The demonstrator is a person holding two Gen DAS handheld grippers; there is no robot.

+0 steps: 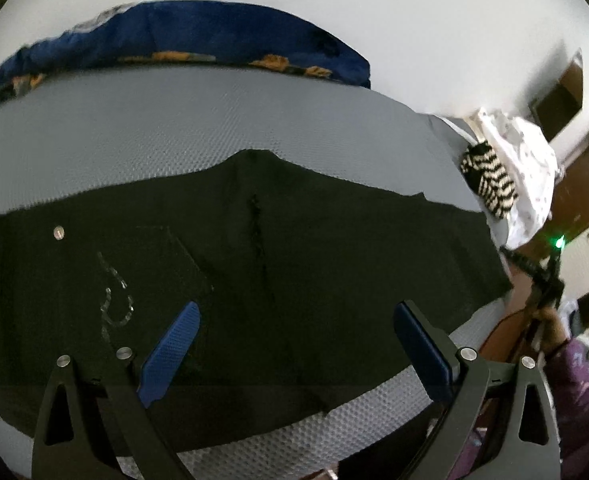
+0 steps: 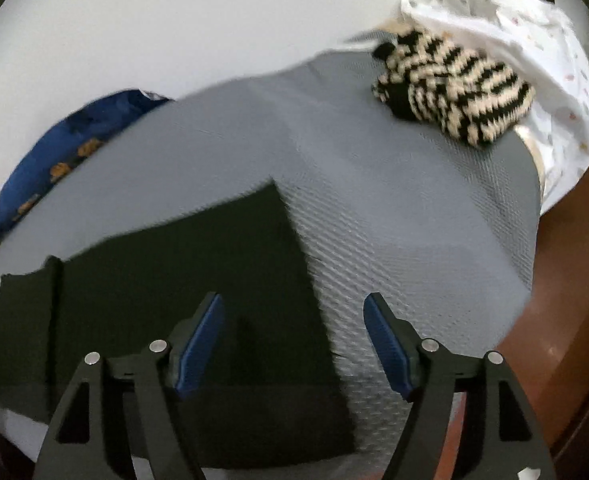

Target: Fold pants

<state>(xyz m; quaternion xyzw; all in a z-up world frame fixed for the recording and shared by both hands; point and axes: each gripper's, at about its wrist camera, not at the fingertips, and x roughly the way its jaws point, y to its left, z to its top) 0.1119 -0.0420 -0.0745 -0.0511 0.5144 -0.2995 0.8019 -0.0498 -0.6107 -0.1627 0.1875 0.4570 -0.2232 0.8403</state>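
Observation:
Black pants (image 1: 274, 248) lie flat across a grey textured bed surface (image 1: 174, 136), with a metal button and a chain at their left end. My left gripper (image 1: 296, 312) hovers over the pants near the front edge, open, with nothing between its blue pads (image 1: 170, 352). In the right wrist view the pants' right end (image 2: 198, 280) shows as a straight edge on the grey surface (image 2: 394, 220). My right gripper (image 2: 294, 304) stands open over that edge, left pad above the cloth, right pad above bare grey surface. The other gripper and the hand holding it (image 1: 550, 280) show at the right of the left wrist view.
A black-and-cream striped knit item (image 2: 450, 92) lies at the bed's far right corner beside a white dotted cloth (image 2: 534, 60). A blue patterned blanket (image 1: 174, 36) runs along the far side against a white wall. Brown floor (image 2: 566, 300) lies right of the bed.

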